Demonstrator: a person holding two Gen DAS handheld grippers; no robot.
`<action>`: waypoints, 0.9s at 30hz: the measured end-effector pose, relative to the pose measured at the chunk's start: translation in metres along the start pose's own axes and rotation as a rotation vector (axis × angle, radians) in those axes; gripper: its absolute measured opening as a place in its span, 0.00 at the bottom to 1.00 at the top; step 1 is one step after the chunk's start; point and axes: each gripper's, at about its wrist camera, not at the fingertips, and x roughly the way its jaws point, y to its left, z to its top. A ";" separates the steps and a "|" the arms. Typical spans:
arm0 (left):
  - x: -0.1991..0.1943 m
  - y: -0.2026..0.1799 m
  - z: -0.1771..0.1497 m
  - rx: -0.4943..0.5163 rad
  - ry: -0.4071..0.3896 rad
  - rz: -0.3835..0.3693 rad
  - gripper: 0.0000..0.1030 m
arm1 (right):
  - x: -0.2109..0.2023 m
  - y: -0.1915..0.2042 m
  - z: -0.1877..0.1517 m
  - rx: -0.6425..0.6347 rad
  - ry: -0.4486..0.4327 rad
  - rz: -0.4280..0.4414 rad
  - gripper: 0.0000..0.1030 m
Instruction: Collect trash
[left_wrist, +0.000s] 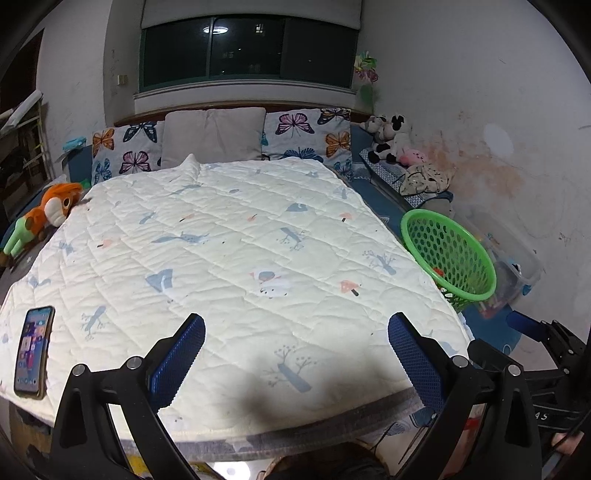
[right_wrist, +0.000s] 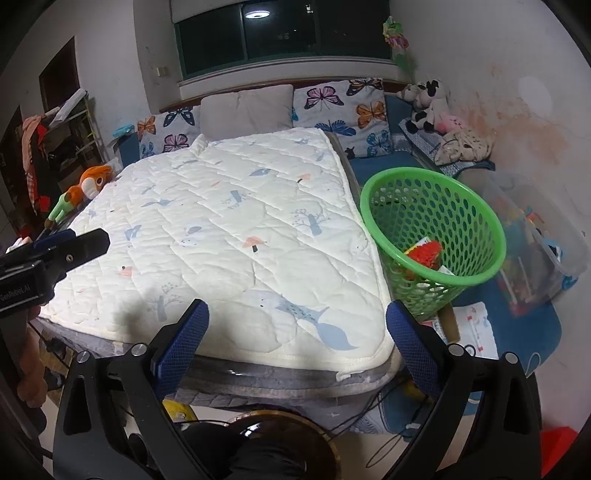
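A green perforated basket (right_wrist: 436, 229) stands on the floor at the bed's right side; it also shows in the left wrist view (left_wrist: 448, 254). Red and white trash (right_wrist: 428, 254) lies inside it. My left gripper (left_wrist: 295, 332) is open and empty above the foot of the white quilt (left_wrist: 229, 258). My right gripper (right_wrist: 297, 321) is open and empty above the quilt's (right_wrist: 229, 236) near right corner, left of the basket. The left gripper's body (right_wrist: 55, 254) shows at the left edge of the right wrist view.
A phone (left_wrist: 33, 354) lies on the quilt's near left corner. An orange plush toy (left_wrist: 44, 214) lies at the bed's left edge. Butterfly pillows (left_wrist: 306, 136) line the headboard. Plush toys (right_wrist: 428, 103) and a clear storage box (right_wrist: 535, 251) stand right of the basket. Papers (right_wrist: 476, 328) lie on the floor.
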 end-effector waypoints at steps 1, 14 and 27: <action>-0.001 0.001 -0.001 -0.007 0.002 0.003 0.93 | -0.001 0.001 0.000 -0.001 -0.002 0.003 0.94; -0.010 0.005 -0.015 -0.025 0.001 0.059 0.93 | -0.008 0.005 -0.005 -0.004 -0.009 0.027 0.94; -0.018 0.004 -0.019 -0.031 -0.013 0.090 0.93 | -0.012 0.012 -0.004 -0.008 -0.013 0.040 0.94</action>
